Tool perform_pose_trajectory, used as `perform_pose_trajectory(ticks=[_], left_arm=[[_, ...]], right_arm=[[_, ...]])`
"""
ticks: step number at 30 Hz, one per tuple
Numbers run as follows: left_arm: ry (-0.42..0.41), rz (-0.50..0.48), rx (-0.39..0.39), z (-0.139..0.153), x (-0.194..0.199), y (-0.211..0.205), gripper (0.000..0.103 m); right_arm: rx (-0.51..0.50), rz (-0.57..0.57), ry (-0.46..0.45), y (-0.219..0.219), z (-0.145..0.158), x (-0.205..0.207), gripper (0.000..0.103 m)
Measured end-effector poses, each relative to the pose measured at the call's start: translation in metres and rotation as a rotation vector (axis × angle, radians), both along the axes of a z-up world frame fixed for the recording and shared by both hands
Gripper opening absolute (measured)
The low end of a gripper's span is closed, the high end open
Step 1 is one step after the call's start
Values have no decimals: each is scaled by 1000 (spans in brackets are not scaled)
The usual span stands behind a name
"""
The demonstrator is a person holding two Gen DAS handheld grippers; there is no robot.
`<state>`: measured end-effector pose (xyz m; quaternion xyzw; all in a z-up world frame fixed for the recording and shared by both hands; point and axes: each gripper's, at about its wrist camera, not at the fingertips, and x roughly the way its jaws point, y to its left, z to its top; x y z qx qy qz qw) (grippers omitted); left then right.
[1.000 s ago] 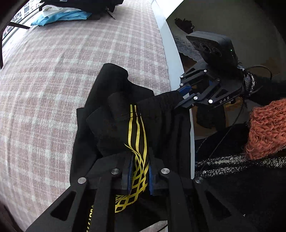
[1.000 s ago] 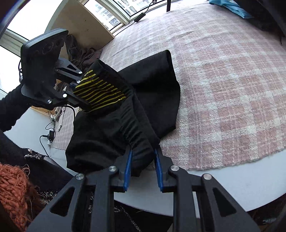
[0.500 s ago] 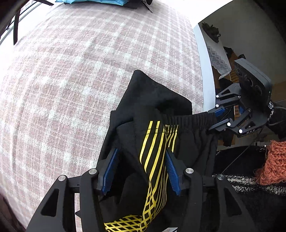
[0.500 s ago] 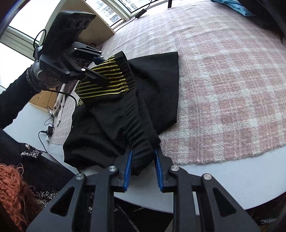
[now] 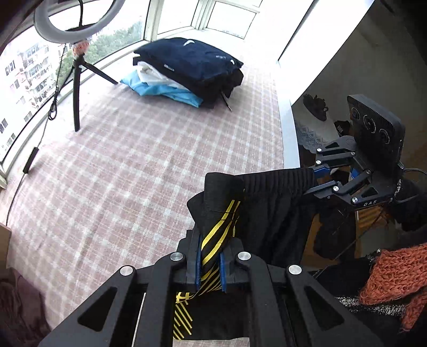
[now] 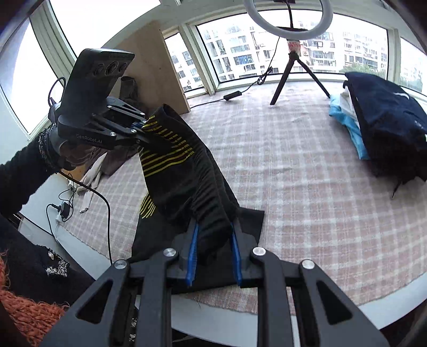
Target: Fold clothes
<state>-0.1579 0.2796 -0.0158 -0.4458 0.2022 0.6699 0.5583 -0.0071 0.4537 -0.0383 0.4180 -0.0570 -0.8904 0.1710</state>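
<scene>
Black shorts (image 6: 184,186) with yellow stripes hang bunched between both grippers.

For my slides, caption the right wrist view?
Both grippers, right gripper and left gripper, lift black yellow-striped shorts above the plaid cloth.

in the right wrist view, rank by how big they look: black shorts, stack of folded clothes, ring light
1. black shorts, though nearness to the camera inflates them
2. stack of folded clothes
3. ring light, cut off by the frame's top
</scene>
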Motion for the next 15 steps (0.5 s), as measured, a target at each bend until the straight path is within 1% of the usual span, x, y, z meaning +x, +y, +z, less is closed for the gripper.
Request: perform_pose_trajectory(ticks=[3,4,7,8,11,13,15], left_arm=[[124,97,139,83,-17,-32,9],[175,119,187,108,-15,-39,9],[310,165,291,175,-8,-63,9],[326,172,318,193,-8,-70,9],[360,215,370,233,-7,-86,9],[397,227,386,253,1,-95,9],[446,231,396,269,13,-103,9]], right_arm=[[144,51,183,-17,95,-20,21],[184,66,239,-24,126,-23,21],[226,91,342,-39,204,-30,20],[236,94,361,-44,225,-31,20],[280,93,399,-60,275,-31,20],[307,101,422,-72,297,-25,20],[341,101,447,-85,311,-15,20]])
